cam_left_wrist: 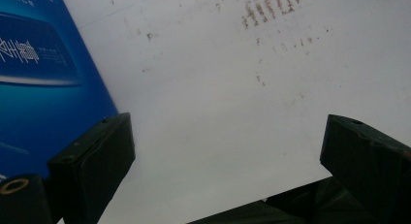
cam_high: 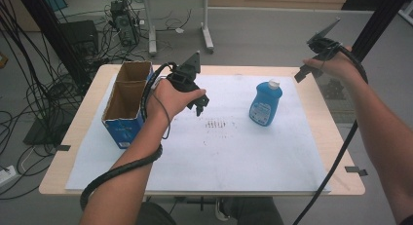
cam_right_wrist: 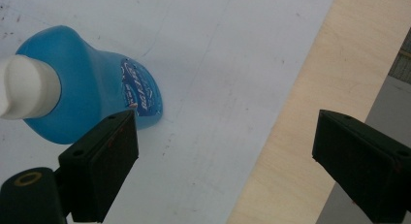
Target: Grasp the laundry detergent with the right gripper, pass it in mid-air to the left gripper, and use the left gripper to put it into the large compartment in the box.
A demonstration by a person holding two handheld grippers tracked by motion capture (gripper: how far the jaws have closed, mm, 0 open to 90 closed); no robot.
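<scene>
A blue bottle with a white cap stands upright on the white sheet, right of the middle. A blue cardboard box with its top open stands at the left of the sheet. My left gripper hangs just right of the box, tips down, open with nothing between its jaws. In the left gripper view the box lies beside the left jaw. My right gripper is held up over the table's far right edge, open and empty. The right gripper view looks down on the bottle at its left.
The wooden table shows bare along its right and left borders. A smudge of dark marks is on the sheet's middle. Cables, a black frame and desk legs stand on the floor beyond the table.
</scene>
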